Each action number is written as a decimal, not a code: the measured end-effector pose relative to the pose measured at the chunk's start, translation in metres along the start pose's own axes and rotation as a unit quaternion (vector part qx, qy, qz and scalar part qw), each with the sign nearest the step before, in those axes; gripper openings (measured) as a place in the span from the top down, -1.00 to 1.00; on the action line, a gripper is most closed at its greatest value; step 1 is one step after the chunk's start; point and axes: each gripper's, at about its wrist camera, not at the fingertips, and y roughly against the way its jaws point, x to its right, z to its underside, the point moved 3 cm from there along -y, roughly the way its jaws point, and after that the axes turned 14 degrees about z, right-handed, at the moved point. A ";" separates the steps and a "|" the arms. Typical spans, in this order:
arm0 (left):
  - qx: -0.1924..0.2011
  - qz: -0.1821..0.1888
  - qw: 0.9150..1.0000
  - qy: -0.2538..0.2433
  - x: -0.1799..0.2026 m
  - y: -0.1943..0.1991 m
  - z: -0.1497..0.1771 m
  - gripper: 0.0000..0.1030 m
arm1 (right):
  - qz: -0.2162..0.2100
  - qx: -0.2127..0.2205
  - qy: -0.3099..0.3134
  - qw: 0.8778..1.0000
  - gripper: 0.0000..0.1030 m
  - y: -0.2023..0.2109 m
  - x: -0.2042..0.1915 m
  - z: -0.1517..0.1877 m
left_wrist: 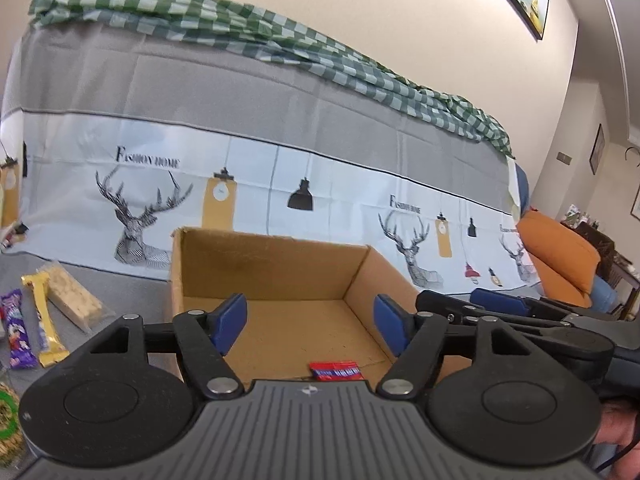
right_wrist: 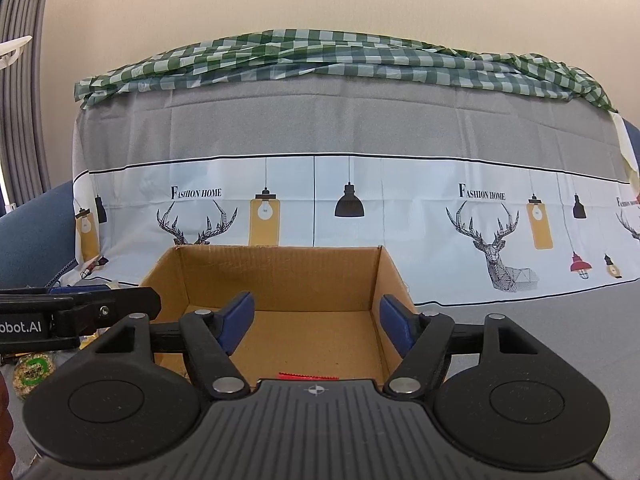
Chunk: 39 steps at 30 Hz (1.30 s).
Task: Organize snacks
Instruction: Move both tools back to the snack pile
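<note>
Left gripper (left_wrist: 310, 326) jaws spread, nothing between them. Right gripper (right_wrist: 316, 326) same, empty. Both hover over the open cardboard box (left_wrist: 276, 268). Red snack packet (left_wrist: 337, 370) lies on the box floor. More snack bars (left_wrist: 42, 320) on worktop (left_wrist: 132, 292), left of box.

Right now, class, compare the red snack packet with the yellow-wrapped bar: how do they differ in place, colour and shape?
The red snack packet lies inside the cardboard box; the yellow-wrapped bar lies outside, on the grey surface to its left. The packet is red with blue; the bar is yellow. The packet looks short, the bar long and narrow. Both lie flat, untouched by either gripper.
</note>
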 end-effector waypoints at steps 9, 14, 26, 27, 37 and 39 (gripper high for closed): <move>0.020 -0.038 0.998 -0.053 -0.006 0.022 0.001 -0.47 | -0.008 -0.002 -0.020 1.000 -0.46 0.002 -0.012 -0.004; 0.011 -0.075 0.994 -0.078 -0.022 0.052 -0.001 -0.48 | -0.016 -0.001 -0.025 1.000 -0.48 0.008 -0.029 -0.003; -0.046 -0.183 0.982 -0.030 -0.142 0.114 -0.036 0.58 | -0.077 -0.001 -0.028 0.997 -0.52 0.034 -0.095 0.003; -0.042 -0.193 0.980 -0.025 -0.153 0.120 -0.032 0.60 | -0.086 0.002 -0.024 0.996 -0.52 0.037 -0.104 0.004; -0.064 -0.265 0.958 0.093 -0.235 0.155 -0.006 0.76 | -0.195 0.044 0.039 0.979 -0.12 0.059 -0.188 0.014; -0.055 -0.266 0.957 0.103 -0.241 0.159 -0.009 0.76 | -0.215 0.046 0.053 0.974 -0.12 0.062 -0.206 0.020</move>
